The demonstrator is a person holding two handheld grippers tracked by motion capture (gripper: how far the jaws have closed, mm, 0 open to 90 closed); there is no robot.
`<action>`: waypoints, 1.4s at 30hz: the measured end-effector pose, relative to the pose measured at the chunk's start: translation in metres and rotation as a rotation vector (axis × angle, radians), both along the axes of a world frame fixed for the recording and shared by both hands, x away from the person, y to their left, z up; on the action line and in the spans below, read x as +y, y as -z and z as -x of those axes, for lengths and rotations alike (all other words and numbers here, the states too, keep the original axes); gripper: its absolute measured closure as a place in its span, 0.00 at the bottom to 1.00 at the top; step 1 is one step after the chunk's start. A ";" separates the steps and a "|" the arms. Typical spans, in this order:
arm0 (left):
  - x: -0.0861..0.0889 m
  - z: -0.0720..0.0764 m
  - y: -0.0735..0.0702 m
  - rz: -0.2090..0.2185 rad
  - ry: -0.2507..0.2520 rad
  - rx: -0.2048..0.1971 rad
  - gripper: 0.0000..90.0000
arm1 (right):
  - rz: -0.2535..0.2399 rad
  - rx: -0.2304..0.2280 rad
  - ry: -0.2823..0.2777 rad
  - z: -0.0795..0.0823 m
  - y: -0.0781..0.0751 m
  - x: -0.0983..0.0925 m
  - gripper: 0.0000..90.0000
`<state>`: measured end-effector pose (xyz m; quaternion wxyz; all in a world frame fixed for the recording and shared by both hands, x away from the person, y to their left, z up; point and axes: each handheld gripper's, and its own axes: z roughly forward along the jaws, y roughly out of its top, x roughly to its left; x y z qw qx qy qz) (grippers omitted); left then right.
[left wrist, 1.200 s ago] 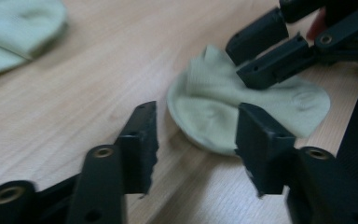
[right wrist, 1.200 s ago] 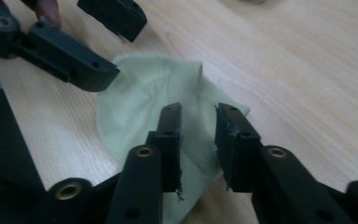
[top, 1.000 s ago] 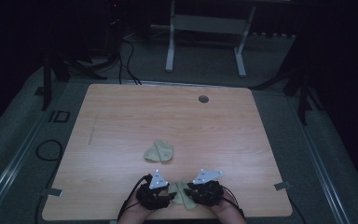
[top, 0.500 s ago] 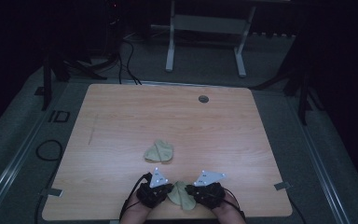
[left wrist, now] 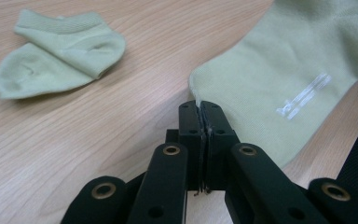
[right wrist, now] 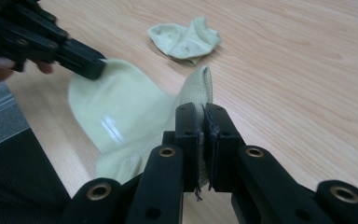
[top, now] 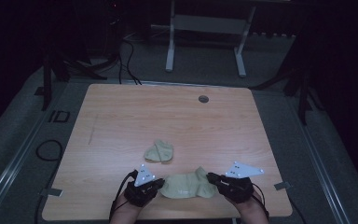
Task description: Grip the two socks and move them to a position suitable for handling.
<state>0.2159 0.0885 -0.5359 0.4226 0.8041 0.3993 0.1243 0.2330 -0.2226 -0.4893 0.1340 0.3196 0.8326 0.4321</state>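
A pale green sock (top: 185, 185) lies stretched flat near the table's front edge, held at both ends. My left gripper (top: 159, 184) is shut on its toe end (left wrist: 200, 93); thin fabric is pinched between the black jaws. My right gripper (top: 211, 178) is shut on the sock's cuff end (right wrist: 204, 86), whose ribbed edge stands up above the jaws. The sock (left wrist: 279, 79) carries a faint white print. A second pale green sock (top: 159, 151) lies folded a little farther back; it also appears in the left gripper view (left wrist: 58, 51) and the right gripper view (right wrist: 185, 39).
The wooden table (top: 121, 121) has a small round grommet (top: 203, 99) near its far edge. Cables trail from both grippers over the front edge. A metal stand (top: 205, 28) and dark floor lie beyond the table.
The two grippers have moved apart, left going left and right going right, and the held sock has been pulled out from a bunched shape into a flat, stretched one.
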 end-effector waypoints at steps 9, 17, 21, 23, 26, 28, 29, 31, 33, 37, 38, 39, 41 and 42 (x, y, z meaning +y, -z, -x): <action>-0.004 -0.002 0.023 -0.059 -0.007 0.059 0.98 | 0.045 0.089 0.015 -0.004 0.039 -0.004 0.94; 0.006 -0.003 0.021 -0.027 -0.022 0.068 0.66 | 0.068 0.126 0.053 -0.011 0.052 -0.011 0.79; 0.008 0.001 0.010 -0.002 0.002 0.023 0.83 | 0.068 0.083 0.043 -0.006 0.042 -0.009 0.89; 0.002 0.003 0.008 -0.019 0.029 0.008 0.95 | 0.066 0.077 0.025 -0.002 0.041 -0.004 0.93; -0.006 0.002 0.012 -0.028 0.060 0.020 0.99 | 0.072 0.086 -0.007 0.001 0.045 0.006 0.93; -0.011 0.000 0.017 -0.047 0.073 0.029 0.99 | 0.093 0.093 -0.026 0.001 0.049 0.012 0.92; -0.013 -0.001 0.018 -0.057 0.081 0.035 0.99 | 0.098 0.097 -0.027 0.000 0.051 0.014 0.92; -0.015 -0.004 0.023 -0.081 0.082 0.043 0.99 | 0.108 0.105 -0.029 0.000 0.056 0.017 0.88; -0.015 -0.008 0.028 -0.101 0.078 0.060 0.99 | 0.130 0.112 -0.029 -0.001 0.061 0.018 0.86; -0.012 -0.008 0.031 -0.103 0.074 0.073 0.99 | 0.143 0.129 -0.031 -0.005 0.069 0.013 0.83; -0.012 -0.006 0.031 -0.103 0.071 0.072 0.99 | 0.139 0.129 -0.032 -0.006 0.069 0.011 0.83; -0.011 -0.005 0.031 -0.103 0.073 0.073 0.99 | 0.149 0.118 -0.028 -0.007 0.069 0.011 0.83; -0.010 -0.002 0.031 -0.097 0.073 0.075 0.99 | 0.165 0.103 -0.029 -0.009 0.069 0.008 0.83; -0.010 -0.001 0.031 -0.094 0.075 0.077 0.99 | 0.160 0.104 -0.028 -0.010 0.069 0.007 0.83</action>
